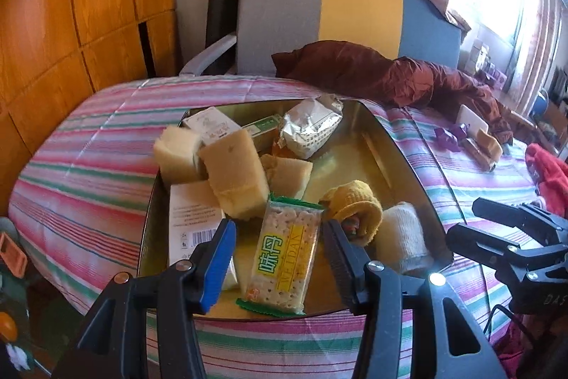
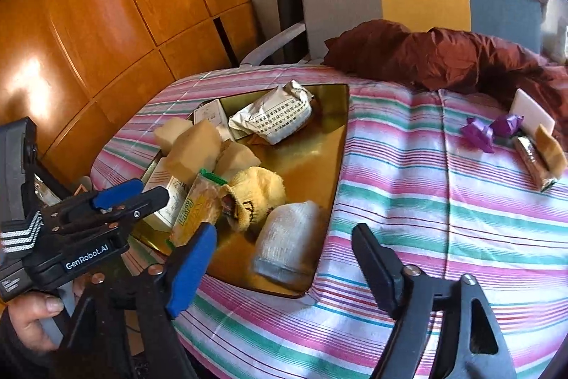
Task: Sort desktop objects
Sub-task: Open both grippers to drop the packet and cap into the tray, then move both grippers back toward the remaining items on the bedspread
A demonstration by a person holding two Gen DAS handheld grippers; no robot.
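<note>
A gold tray (image 1: 401,144) (image 2: 333,137) sits on a striped cloth. It holds beige sponge blocks (image 1: 238,173), white boxes (image 1: 191,212), a silver foil pouch (image 1: 309,126), a yellow sock roll (image 1: 355,205), a white sock roll (image 2: 284,244) and a cracker packet (image 1: 284,254) (image 2: 198,201). The packet leans in the tray's near corner. My left gripper (image 1: 278,226) (image 2: 152,189) stands open just short of it, a gap showing beside the blue pad. My right gripper (image 2: 284,269) (image 1: 472,222) is open wide and empty above the tray's near rim and the white sock roll.
Purple wrappers (image 2: 479,134), a white card (image 2: 532,116), a snack bar (image 2: 532,162) and a beige block (image 2: 550,148) lie on the striped cloth (image 2: 408,201) to the right. Behind are a maroon cloth (image 2: 443,59), a chair back (image 1: 319,16) and wooden panels (image 1: 71,23).
</note>
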